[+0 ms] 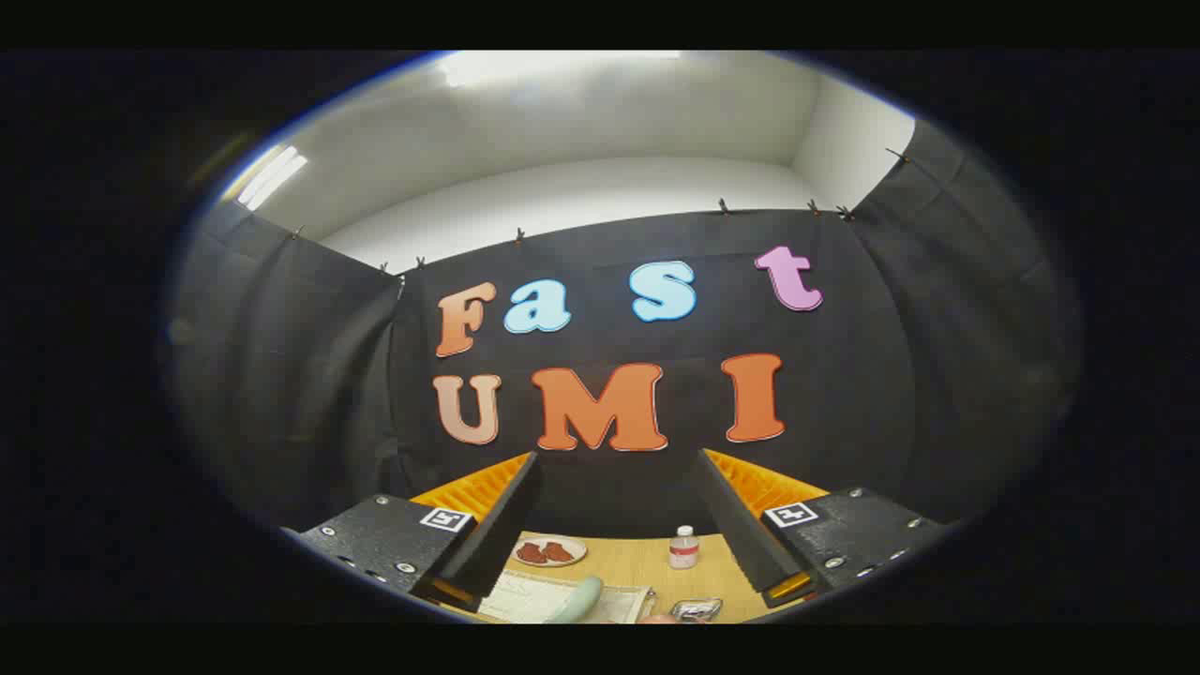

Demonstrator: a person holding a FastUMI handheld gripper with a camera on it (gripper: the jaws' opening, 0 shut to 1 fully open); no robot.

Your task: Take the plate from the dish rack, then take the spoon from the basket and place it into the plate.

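Gripper (619,525) open and empty, its 2 fingers spread wide and aimed level at the wall, above the table (647,562), with plate (550,551) below and ahead, nearer the left finger; rack, basket, spoon undetermined.

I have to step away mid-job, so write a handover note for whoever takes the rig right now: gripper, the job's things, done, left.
Hand-held gripper: open, fingers spread wide, nothing between them, raised above the wooden table and aimed at the booth wall.
Between and beyond the fingers: a small plate with two reddish pieces on it, and a small white bottle.
Nearer, below the fingers: a pale green handle-like item on a light mat, and a shiny metal item; neither can be identified for sure.
Dish rack, basket and spoon: not located from here.
Done: nothing confirmed.
Left: plate out, then spoon into it.
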